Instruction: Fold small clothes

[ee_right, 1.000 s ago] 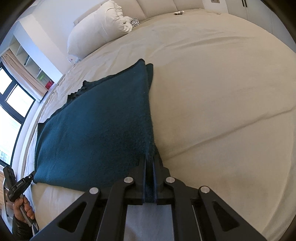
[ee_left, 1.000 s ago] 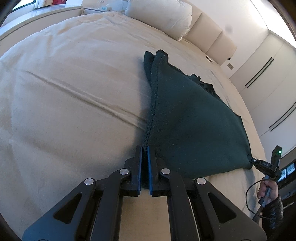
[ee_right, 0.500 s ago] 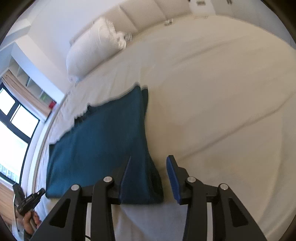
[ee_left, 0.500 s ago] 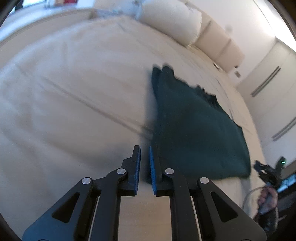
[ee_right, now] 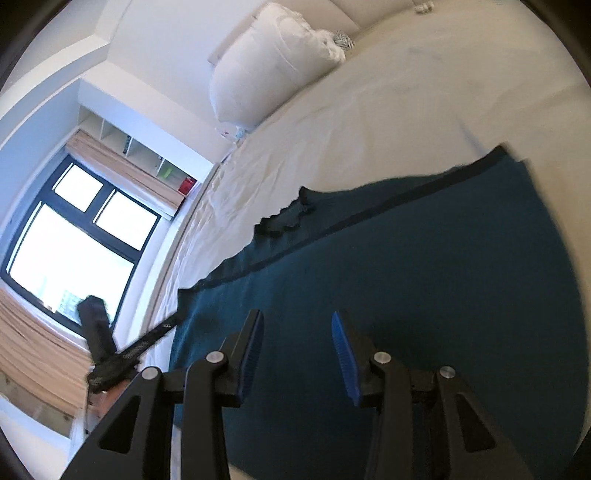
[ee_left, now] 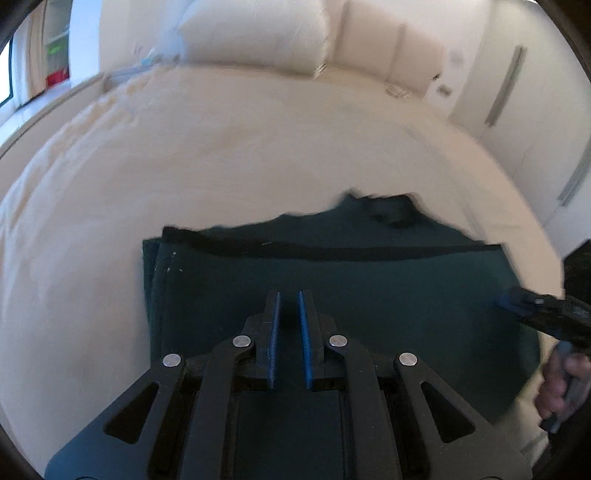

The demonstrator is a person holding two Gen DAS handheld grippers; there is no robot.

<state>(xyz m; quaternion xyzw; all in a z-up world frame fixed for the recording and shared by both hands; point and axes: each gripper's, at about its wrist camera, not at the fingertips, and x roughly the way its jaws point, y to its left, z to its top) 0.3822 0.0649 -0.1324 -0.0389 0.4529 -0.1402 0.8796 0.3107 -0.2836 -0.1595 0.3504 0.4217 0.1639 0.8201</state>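
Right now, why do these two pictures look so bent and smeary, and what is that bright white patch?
Left wrist view: fisheye lens bows the bed; motion blur smears the pillow and the dark green cloth edge. Right wrist view: the window is blown out white by daylight, the cloth edge is blurred, and corners go black.

Both views are bright with soft daylight. In the right wrist view a window [ee_right: 74,236] at the left edge is blown out to pure white and is the plain source of light. The pale bed [ee_left: 221,155] reflects it evenly, with only faint shadows. The dark teal garment [ee_right: 424,277] reads very dark, almost black in the left wrist view, with little texture visible. Motion blur smears its far edge and the pillow [ee_left: 255,29] in both views. Fisheye distortion bends the bed into a dome and curves the walls, and black vignetting rings the corners. The nearby gripper fingers look sharper than the background.
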